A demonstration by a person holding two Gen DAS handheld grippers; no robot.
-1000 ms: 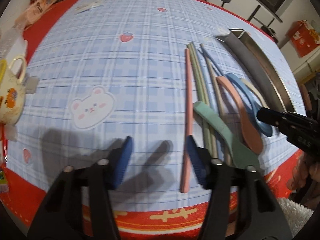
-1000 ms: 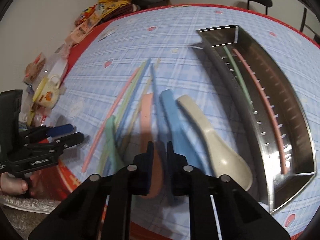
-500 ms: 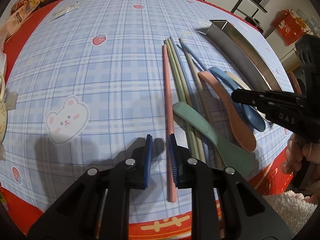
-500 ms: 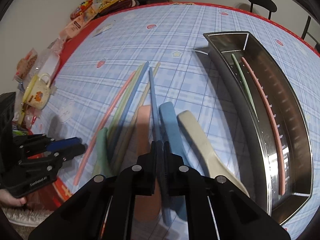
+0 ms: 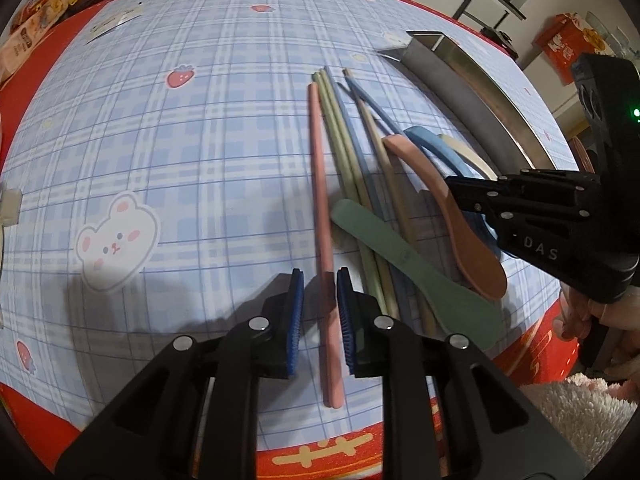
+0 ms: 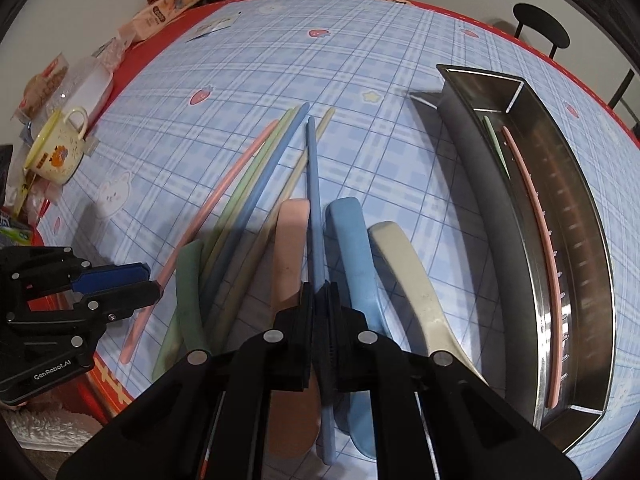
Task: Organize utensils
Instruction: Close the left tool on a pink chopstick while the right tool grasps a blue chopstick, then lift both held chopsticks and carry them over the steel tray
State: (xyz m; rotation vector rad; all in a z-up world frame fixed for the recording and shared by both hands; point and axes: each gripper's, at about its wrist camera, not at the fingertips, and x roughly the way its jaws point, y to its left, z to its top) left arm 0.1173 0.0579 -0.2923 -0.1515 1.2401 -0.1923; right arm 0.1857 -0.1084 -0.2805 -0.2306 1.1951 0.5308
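Observation:
Pastel utensils lie in a loose bundle on the checked tablecloth. My left gripper (image 5: 320,276) straddles the near part of a pink chopstick (image 5: 318,168); its jaws stand narrowly apart and a slim gap shows beside the stick. My right gripper (image 6: 320,286) is shut on a blue chopstick (image 6: 312,184), which runs on below its fingers. Green chopsticks (image 5: 340,132), a green spoon (image 5: 400,256), a pink spoon (image 5: 460,232), a blue spoon (image 6: 352,248) and a cream spoon (image 6: 408,280) lie around them. The steel tray (image 6: 476,184) at the right holds one green and one pink chopstick.
A yellow mug (image 6: 60,152), a clear container (image 6: 88,84) and snack packets (image 6: 168,8) crowd the table's far left. The red table edge (image 5: 320,452) is close below the grippers. A black chair (image 6: 540,28) stands beyond the table. A hand (image 5: 580,312) holds the right gripper.
The left jaws narrowed from wide apart and shifted over the pink chopstick, which now lies between them. The right jaws closed fully onto the blue chopstick.

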